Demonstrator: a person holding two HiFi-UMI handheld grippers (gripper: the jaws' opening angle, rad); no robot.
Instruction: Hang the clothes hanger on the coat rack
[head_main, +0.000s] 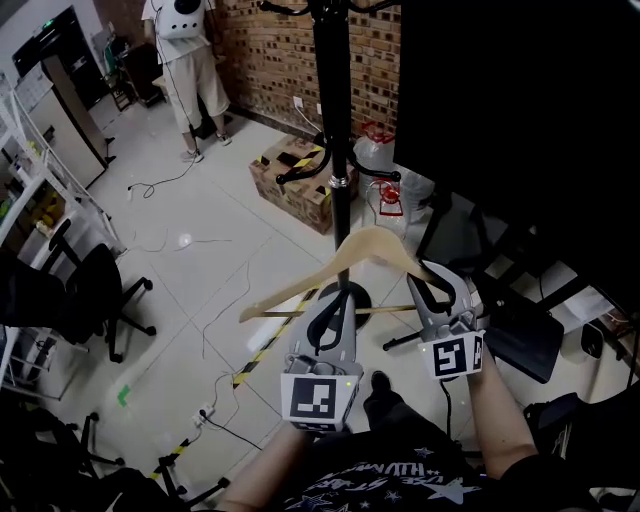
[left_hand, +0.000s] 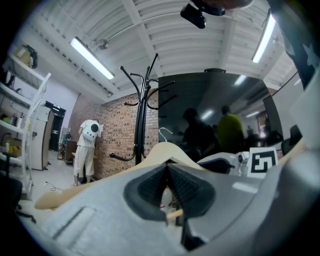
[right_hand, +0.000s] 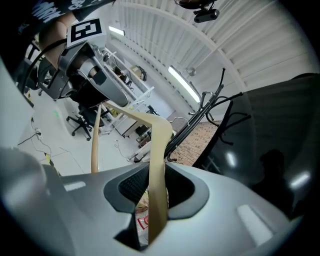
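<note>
Grey jaws of the left gripper (head_main: 338, 305) pinch the thin crossbar of the wooden hanger (head_main: 300, 286); the right gripper (head_main: 437, 290) clamps its sloping arm. The hanger is held in mid-air before the coat rack (head_main: 334, 120), below its prongs. Raise both hands evenly, hook (left_hand: 164, 131) leading.

We stand on a pale tiled floor (head_main: 190, 290) strewn with cables. A brick wall (head_main: 260, 60) runs along the far side, with a cardboard box (head_main: 295, 180) near it. A black office chair (head_main: 95, 295) and white shelving (head_main: 40, 190) stand left. Tube lights (left_hand: 92, 58) hang under a white slatted ceiling (left_hand: 165, 35).
</note>
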